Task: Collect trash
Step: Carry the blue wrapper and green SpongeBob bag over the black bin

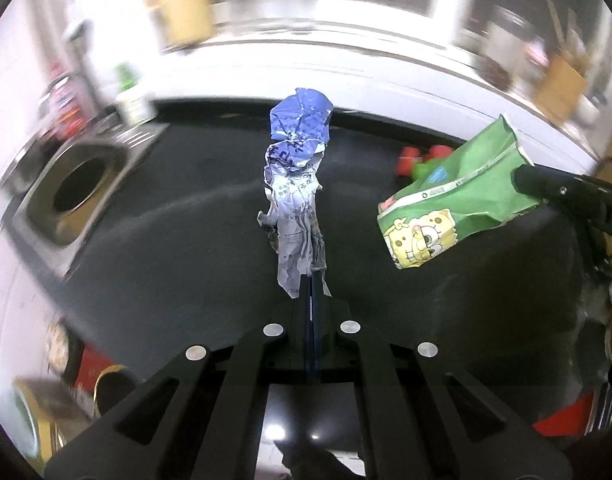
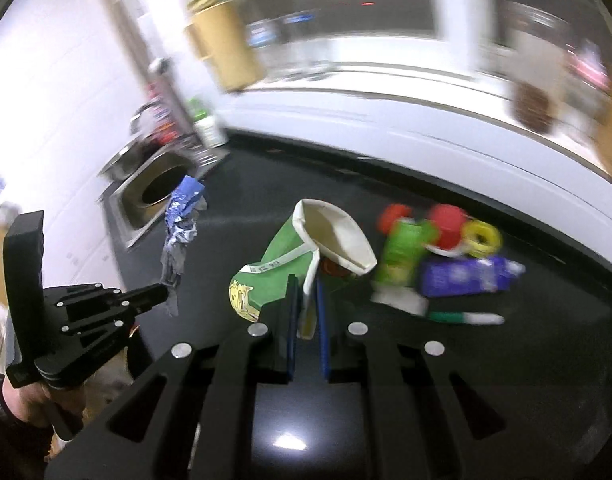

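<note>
My left gripper (image 1: 313, 280) is shut on a crumpled blue-and-white wrapper (image 1: 296, 184) and holds it up above the black counter (image 1: 186, 264). It also shows in the right wrist view (image 2: 162, 294) with the wrapper (image 2: 182, 224) hanging from it. My right gripper (image 2: 306, 292) is shut on the edge of a green cartoon-print carton (image 2: 290, 256) with an open white mouth, held off the counter. In the left wrist view the carton (image 1: 453, 196) hangs at the right from the right gripper (image 1: 523, 182).
A steel-framed round opening (image 1: 80, 184) is set in the counter at the left; it also shows in the right wrist view (image 2: 162, 188). A pile of trash lies at the back right: green bottle (image 2: 405, 252), red caps (image 2: 445, 224), yellow tape roll (image 2: 483, 238), purple packet (image 2: 465, 278), marker (image 2: 465, 318).
</note>
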Available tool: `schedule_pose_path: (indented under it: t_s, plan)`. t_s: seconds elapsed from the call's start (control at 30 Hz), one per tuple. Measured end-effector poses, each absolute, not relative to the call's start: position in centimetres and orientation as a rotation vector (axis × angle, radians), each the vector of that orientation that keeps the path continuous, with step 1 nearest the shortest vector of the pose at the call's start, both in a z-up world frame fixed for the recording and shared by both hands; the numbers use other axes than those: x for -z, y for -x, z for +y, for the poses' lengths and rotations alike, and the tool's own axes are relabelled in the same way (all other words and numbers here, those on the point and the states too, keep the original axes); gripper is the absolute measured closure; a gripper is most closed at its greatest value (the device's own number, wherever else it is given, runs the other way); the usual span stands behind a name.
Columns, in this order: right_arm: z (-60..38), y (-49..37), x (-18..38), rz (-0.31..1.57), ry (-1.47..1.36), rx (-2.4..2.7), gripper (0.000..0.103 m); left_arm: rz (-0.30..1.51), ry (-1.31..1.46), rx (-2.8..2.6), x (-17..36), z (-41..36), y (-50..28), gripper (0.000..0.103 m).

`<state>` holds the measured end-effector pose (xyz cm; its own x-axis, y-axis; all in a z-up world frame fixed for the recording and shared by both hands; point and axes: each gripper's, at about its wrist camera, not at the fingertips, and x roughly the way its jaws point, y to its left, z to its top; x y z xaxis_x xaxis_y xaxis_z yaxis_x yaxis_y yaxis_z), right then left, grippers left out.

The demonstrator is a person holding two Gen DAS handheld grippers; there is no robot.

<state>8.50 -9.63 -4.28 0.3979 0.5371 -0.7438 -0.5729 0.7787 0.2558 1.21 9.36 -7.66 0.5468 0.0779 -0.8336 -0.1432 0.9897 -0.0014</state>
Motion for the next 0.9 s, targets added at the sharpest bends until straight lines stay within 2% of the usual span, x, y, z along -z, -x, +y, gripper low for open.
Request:
schedule_pose_path:
  t_s: [0.23,0.5,0.7,0.9]
  plan:
    - [4.7,-4.1,4.5,0.945,0.162,-0.971,0.093,0.996,0.173,-0.405,8.0,19.3,8.2,0.103]
    - [20.7,2.9,7.0,0.998,0.321,-1.206,0.093,1.035,0.344,-0.669,11.1,29.6,20.1,0.103]
    - [31.5,8.5,11.4,1.050,0.478,-1.308,0.093,1.059,0.493,-0.785,15.8,36.6,27.1,0.103]
    - [40.3,12.6,17.7,1.115,0.631,-1.325,0.093,1.064,0.613,-0.798,21.6,41.9,29.2,0.103]
